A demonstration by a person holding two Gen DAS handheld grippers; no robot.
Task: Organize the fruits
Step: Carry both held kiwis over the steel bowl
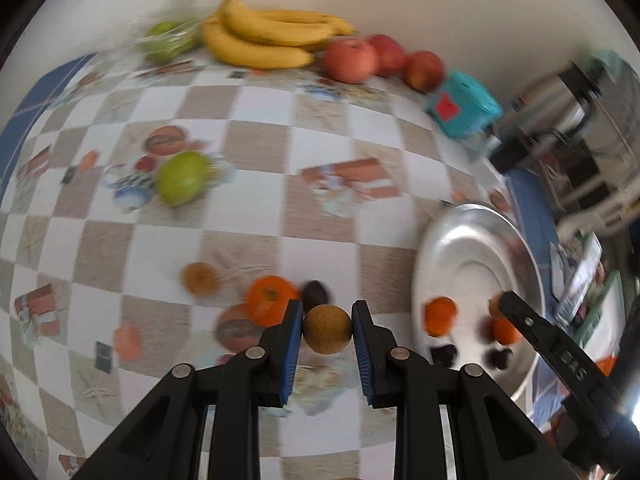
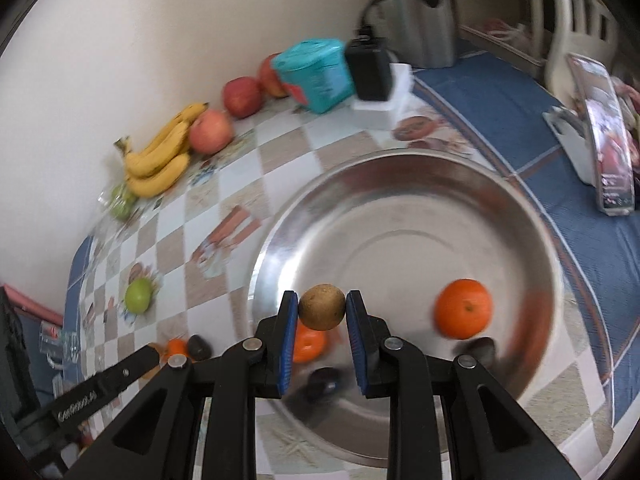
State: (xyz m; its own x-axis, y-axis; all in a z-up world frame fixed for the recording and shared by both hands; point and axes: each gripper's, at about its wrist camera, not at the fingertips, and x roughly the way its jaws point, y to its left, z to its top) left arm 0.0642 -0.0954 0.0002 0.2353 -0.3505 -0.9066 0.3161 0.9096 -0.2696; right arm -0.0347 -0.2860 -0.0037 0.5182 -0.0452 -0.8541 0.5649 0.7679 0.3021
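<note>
My left gripper [image 1: 327, 310] is shut on a small brown round fruit [image 1: 327, 330], held above the checked tablecloth. Just beyond it lie an orange [image 1: 272, 300], a dark fruit [image 1: 315, 292] and another brown fruit [image 1: 199, 278]. My right gripper [image 2: 322, 300] is shut on a second brown fruit [image 2: 322, 314], over the near left part of the steel tray [image 2: 400, 176]. In the tray lie an orange [image 2: 463, 308], a second orange [image 2: 308, 346] and two dark fruits [image 2: 480, 350]. A green fruit [image 1: 183, 178] sits alone on the cloth.
Along the wall lie bananas [image 1: 264, 36], red apples [image 1: 352, 60] and a bagged green fruit [image 1: 168, 40]. A teal container [image 2: 316, 74], a black adapter on a white box [image 2: 368, 72], a metal kettle [image 1: 560, 96] and a propped phone [image 2: 604, 136] stand around the tray.
</note>
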